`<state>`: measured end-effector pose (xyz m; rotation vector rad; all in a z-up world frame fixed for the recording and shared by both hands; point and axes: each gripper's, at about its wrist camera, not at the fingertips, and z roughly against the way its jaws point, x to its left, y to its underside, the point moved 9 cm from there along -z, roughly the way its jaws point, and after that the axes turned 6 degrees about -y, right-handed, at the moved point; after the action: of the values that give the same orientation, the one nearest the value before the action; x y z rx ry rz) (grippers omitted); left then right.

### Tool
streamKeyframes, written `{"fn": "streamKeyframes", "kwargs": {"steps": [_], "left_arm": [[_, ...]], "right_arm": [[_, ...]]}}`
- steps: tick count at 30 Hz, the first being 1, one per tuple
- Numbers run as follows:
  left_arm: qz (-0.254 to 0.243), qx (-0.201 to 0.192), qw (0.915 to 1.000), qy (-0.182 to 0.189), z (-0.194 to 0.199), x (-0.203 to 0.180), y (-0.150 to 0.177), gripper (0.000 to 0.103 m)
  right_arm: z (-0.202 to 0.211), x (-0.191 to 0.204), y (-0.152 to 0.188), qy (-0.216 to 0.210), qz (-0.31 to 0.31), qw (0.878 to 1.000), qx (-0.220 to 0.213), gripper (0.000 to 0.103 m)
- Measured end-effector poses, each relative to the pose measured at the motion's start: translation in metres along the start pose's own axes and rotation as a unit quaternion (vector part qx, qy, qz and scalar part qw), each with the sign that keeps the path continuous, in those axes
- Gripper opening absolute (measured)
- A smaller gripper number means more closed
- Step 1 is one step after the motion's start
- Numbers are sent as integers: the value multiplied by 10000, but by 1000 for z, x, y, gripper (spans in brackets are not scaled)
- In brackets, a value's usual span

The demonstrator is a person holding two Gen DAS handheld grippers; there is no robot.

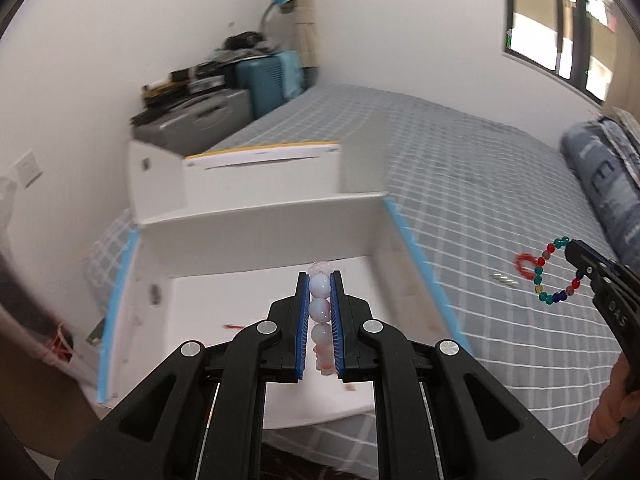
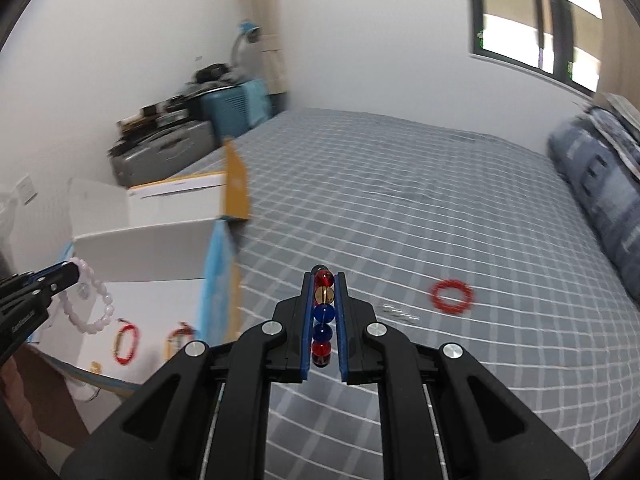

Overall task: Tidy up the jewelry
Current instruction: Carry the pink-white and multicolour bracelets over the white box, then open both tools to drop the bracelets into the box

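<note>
Nearby, red bead ring (image 2: 452,296) beside white box (image 2: 144,254).

left wrist view: looks forward and down along its own fingers, close over the open white box (image 1: 256,240), toward the far wall.
right wrist view: same forward, downward heading, above the checked bed (image 2: 400,220), box off to its left.
shared: bed, box, window (image 1: 560,28), and each sees the other's gripper.
</note>
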<state>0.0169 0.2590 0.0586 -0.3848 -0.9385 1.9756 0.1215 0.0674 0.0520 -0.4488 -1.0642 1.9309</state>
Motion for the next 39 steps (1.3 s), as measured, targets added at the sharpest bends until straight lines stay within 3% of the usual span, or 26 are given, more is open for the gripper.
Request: {"fn": "streamKeyframes", "kwargs": {"steps": [8,14,24,39], "left_arm": [[95,339,9980,-531,-29,73,9,10],[262,851,9947,-519,-60,105,30,10],[403,1659,9846,-368,-104,117,62,10],[332,1876,9811,-326,-111,118,75,12]], "right_arm": [[-30,83,-7,-605,412,9971,208,9],[-75,124,14,-1114,387,9891,884,9],[-124,142,50,-951,434,9804,1671,9],[-139,150,68,-802,446,9756,1993,11]]}}
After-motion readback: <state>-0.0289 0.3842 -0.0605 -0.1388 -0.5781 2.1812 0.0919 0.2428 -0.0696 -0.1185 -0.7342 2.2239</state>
